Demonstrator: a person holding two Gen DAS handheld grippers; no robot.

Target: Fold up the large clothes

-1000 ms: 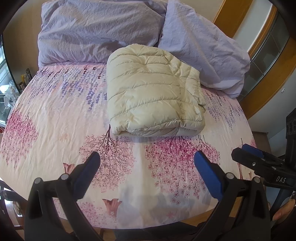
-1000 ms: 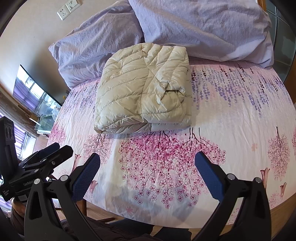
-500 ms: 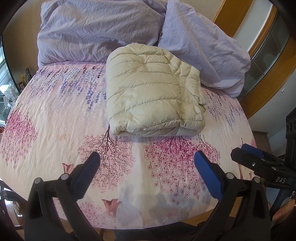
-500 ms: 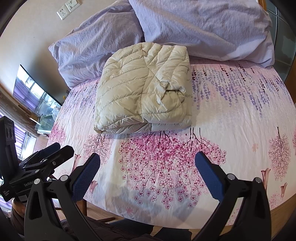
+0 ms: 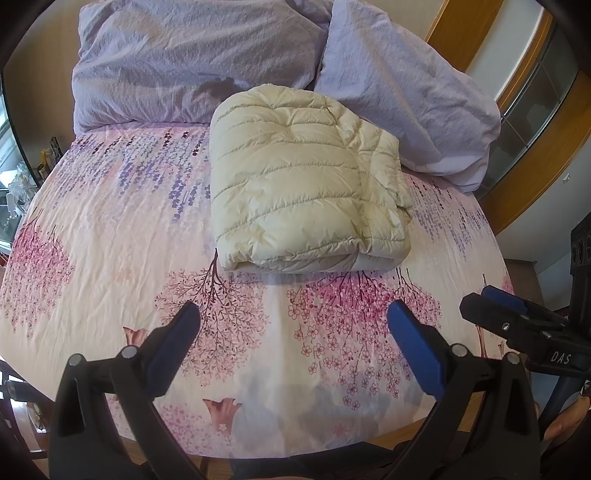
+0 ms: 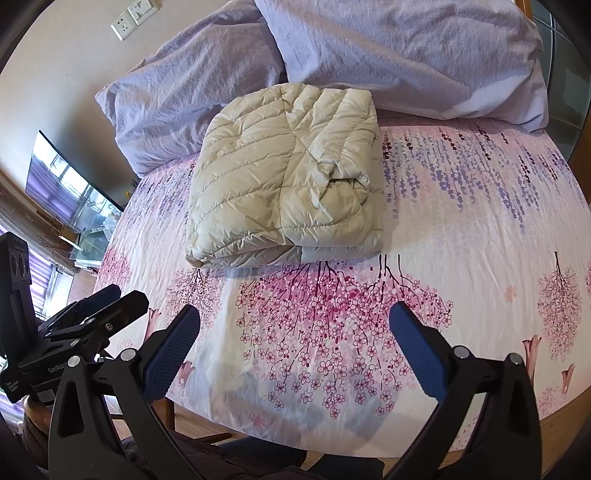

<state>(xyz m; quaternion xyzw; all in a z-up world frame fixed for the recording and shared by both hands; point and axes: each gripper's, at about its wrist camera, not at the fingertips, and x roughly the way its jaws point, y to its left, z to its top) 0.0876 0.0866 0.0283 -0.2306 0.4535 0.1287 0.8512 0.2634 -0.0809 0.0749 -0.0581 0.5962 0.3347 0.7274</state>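
A cream quilted puffer jacket (image 5: 299, 181) lies folded into a thick rectangle on the floral bed sheet (image 5: 110, 229), close to the pillows. In the right wrist view the same jacket (image 6: 284, 177) shows a tucked bundle on its right side. My left gripper (image 5: 291, 328) hovers open over the near part of the bed, well short of the jacket, holding nothing. My right gripper (image 6: 293, 328) is open too, also over the bed's near edge and empty. Each gripper appears in the other's view: the right gripper (image 5: 517, 325) at the right edge, the left gripper (image 6: 92, 314) at the left edge.
Two lilac pillows (image 5: 192, 55) (image 5: 406, 96) rest against the wall behind the jacket. A wooden window frame (image 5: 546, 147) runs along the right. A screen (image 6: 70, 192) and a glass table stand left of the bed. Wall sockets (image 6: 136, 14) sit above the pillows.
Almost nothing differs; both grippers stay open in place, and the jacket lies still on the bed.
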